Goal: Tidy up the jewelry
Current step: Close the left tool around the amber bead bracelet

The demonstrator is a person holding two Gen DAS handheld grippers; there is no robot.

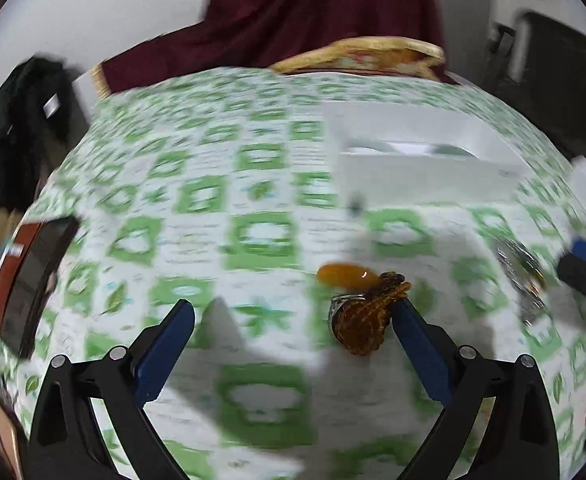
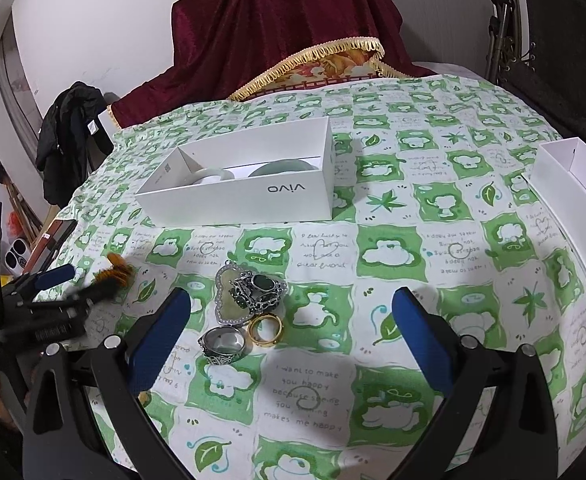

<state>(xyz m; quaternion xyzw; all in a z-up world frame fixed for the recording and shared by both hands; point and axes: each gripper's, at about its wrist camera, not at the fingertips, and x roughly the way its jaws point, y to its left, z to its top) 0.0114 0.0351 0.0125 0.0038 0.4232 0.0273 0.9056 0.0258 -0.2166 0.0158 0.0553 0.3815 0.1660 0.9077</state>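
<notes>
I read "vivo", upside down, on the white box at twelve o'clock; the tablecloth says "makes me happy".

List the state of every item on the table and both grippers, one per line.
Left gripper: open, holding nothing.
Right gripper: open, holding nothing.
Amber bead bracelet: bunched on the cloth beside the left gripper's right finger.
White vivo box: lid off, pale items inside.
Gold ring: flat on the cloth.
Silver ring: beside the gold ring.
Heart pendant: flat, under dark-stone rings.

Two white boxes, one gold ring, one amber pendant.
</notes>
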